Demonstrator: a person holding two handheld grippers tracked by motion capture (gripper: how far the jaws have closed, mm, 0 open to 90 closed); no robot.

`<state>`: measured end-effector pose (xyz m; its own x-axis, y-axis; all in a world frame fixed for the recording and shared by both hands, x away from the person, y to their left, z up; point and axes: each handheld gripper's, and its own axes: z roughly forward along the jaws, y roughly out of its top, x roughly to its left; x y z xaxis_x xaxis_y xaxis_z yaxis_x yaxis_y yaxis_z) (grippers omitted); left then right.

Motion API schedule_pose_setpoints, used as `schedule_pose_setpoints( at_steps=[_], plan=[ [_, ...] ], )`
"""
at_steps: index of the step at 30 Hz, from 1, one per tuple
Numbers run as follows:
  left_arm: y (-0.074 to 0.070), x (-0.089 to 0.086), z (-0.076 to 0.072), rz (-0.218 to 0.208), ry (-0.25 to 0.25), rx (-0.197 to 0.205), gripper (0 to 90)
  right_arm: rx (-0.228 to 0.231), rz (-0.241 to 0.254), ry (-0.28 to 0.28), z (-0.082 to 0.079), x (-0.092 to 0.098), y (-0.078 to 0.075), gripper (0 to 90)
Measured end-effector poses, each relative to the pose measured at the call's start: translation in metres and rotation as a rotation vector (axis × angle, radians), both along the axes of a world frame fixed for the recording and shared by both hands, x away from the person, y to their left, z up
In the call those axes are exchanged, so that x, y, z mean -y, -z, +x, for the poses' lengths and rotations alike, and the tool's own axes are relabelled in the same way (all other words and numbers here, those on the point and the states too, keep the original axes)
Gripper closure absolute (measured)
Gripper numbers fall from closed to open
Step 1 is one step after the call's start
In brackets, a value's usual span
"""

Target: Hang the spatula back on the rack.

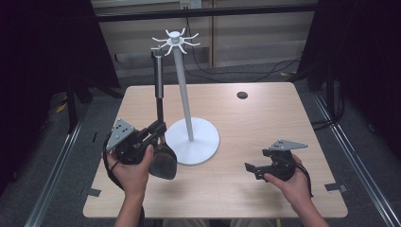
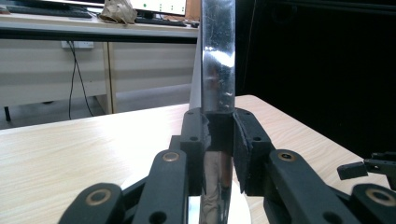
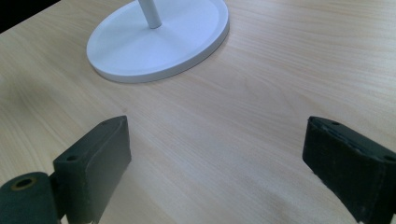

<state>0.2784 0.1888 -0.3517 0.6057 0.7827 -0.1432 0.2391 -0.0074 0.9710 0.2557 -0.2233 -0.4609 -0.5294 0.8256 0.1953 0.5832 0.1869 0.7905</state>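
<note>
now left gripper (image 2: 218,140) pinches ladle handle (image 2: 218,56) upright; right gripper (image 3: 215,163) spread wide nr stand base (image 3: 159,42)

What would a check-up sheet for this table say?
Surface: pale wooden table, dry and tidy.
Job's things: shiny ladle held upright beside the white hook stand.
Clutter: one small dark disc near the far edge.
Grippers: left hand-held gripper shut on the ladle's handle; right hand-held gripper open above bare wood.
Cables: black leads on the floor behind the table.
Surroundings: dark curtains at both sides, a desk beyond.
</note>
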Motion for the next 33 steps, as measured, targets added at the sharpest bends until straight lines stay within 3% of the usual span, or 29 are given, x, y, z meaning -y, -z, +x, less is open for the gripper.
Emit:
schedule_pose_setpoints(
  at_steps=[33],
  plan=[
    [0.003,0.013,0.022,0.033,0.037,-0.054,76.5,0.007,-0.003,-0.005,-0.001,0.001,0.0,7.4]
  ],
)
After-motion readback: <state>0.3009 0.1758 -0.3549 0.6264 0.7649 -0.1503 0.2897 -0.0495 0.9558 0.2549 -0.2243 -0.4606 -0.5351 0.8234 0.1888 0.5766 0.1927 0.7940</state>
